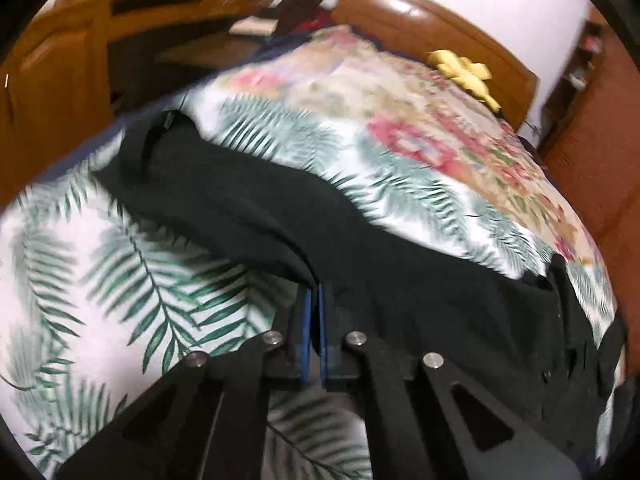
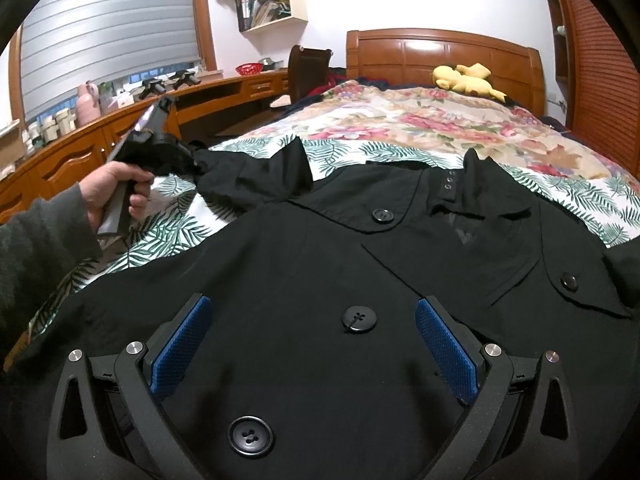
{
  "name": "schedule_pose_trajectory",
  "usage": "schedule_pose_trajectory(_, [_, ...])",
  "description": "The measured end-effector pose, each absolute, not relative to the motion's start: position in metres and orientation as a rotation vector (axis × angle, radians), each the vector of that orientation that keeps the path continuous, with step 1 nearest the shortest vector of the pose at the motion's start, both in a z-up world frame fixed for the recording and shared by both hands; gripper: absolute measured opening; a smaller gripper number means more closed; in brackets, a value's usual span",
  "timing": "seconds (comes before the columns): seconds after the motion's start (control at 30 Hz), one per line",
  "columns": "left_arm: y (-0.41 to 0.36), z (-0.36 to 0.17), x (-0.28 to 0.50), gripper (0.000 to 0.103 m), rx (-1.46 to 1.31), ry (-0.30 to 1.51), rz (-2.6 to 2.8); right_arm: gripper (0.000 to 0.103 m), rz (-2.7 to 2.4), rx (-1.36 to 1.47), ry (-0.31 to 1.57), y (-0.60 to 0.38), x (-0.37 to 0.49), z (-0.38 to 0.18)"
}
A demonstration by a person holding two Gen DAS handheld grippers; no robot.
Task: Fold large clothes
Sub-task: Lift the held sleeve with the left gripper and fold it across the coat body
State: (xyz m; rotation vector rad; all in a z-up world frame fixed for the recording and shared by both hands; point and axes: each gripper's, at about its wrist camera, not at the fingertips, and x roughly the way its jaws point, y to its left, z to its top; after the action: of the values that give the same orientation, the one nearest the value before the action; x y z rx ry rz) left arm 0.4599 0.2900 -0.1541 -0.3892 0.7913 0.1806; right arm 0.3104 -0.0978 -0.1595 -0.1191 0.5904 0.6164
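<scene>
Between left gripper (image 1: 315, 300) pads (shut): coat (image 1: 400, 280) sleeve

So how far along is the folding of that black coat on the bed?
Barely started. Done: the black coat lies spread front-up on the bed. In hand: the left hand-held gripper is shut on its sleeve; the right hand-held gripper hovers open over the buttons. Left: every fold; none shows yet.
</scene>
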Motion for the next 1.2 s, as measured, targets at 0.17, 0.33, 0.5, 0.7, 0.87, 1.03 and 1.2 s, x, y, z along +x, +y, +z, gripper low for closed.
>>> schedule_pose_trajectory(0.17, [0.227,-0.099,0.436,0.000,-0.235,0.727,0.085,0.103,0.615,-0.114,0.583,-0.099,0.310,-0.158])
schedule_pose_trajectory(0.33, [0.152,-0.061,0.396,0.000,-0.091,0.681,-0.059,0.103,0.614,-0.109,0.564,-0.101,0.308,-0.156])
schedule_pose_trajectory(0.5, [0.116,-0.041,0.374,0.000,-0.055,0.678,-0.121,0.103,0.600,-0.105,0.560,-0.119,0.295,-0.143])
schedule_pose_trajectory(0.7, [0.080,-0.036,0.345,0.000,0.014,0.670,-0.135,0.103,0.543,-0.151,0.563,-0.155,0.271,-0.133])
schedule_pose_trajectory(0.87, [0.062,-0.048,0.336,0.000,0.046,0.699,-0.117,0.103,0.496,-0.152,0.554,-0.178,0.260,-0.117])
schedule_pose_trajectory(1.03, [0.053,-0.064,0.337,0.000,0.052,0.744,-0.124,0.103,0.490,-0.144,0.563,-0.187,0.256,-0.116])
schedule_pose_trajectory(1.2, [0.047,-0.068,0.331,0.006,0.033,0.762,-0.163,0.103,0.471,-0.114,0.572,-0.198,0.265,-0.118])
